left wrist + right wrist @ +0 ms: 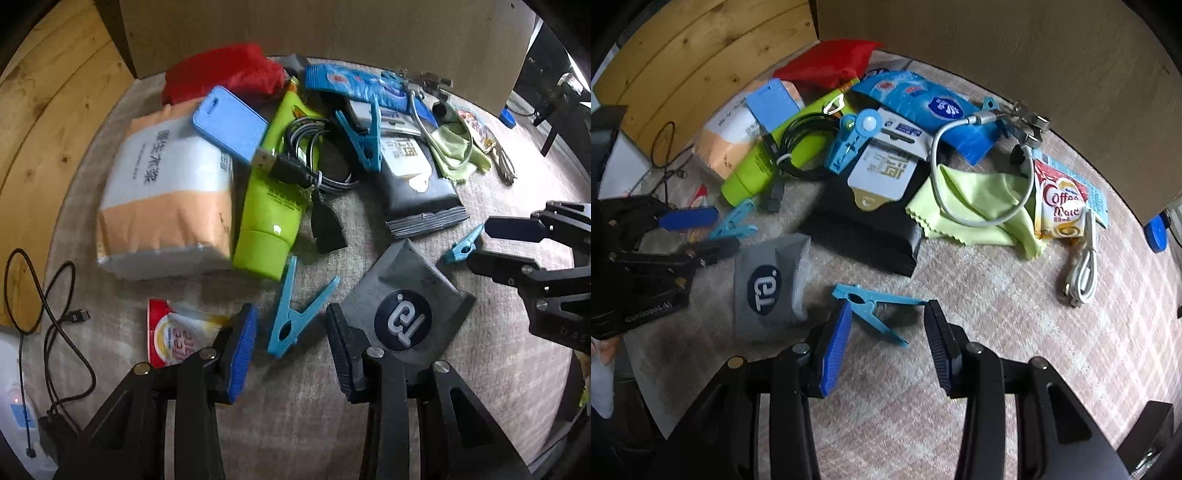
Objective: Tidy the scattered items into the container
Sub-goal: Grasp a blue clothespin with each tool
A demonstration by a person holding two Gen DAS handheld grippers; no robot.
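Observation:
Scattered items lie on a beige cloth. My left gripper [291, 347] is open just above a blue clothespin [295, 314]; a grey sachet [406, 306] lies by its right finger. My right gripper [886, 332] is open over another blue clothespin [875, 306]; it also shows in the left wrist view [480, 243]. Further back lie a green tube [273, 206], a black cable [314, 155], a tissue pack [166, 192], a black pouch [871, 218], a yellow-green cloth [975, 206] and a coffee sachet [1060, 206]. The cardboard container [997, 55] stands behind.
A wooden board [44, 122] lies at the left. A thin black cable [55, 314] loops at the cloth's left edge. A white USB cable [1082, 273] lies at the right. A red bag [225, 74] and blue wipes pack [916, 99] sit against the box.

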